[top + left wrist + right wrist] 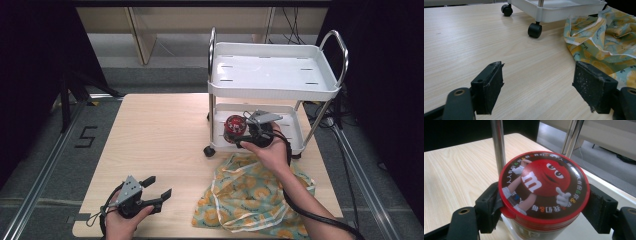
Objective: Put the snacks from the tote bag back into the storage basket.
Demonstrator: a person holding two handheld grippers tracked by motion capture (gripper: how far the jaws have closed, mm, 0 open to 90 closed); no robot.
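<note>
A round can with a red M&M's lid (544, 186) sits between the black jaws of my right gripper (544, 206), which press on both of its sides. In the high view this can (234, 125) is at the left end of the white cart's lower shelf (296, 131), with the right gripper (240, 132) reaching in from the front. I cannot tell whether it rests on the shelf or hangs just above it. My left gripper (159, 186) hovers near the table's front left, open with nothing between its jaws (537, 87).
The white two-shelf cart (275, 72) on black wheels (534, 30) stands at the far right of the wooden table (160, 130), chrome posts beside the can. A crumpled yellow-green patterned cloth (250, 197) lies in front of it, under the right forearm.
</note>
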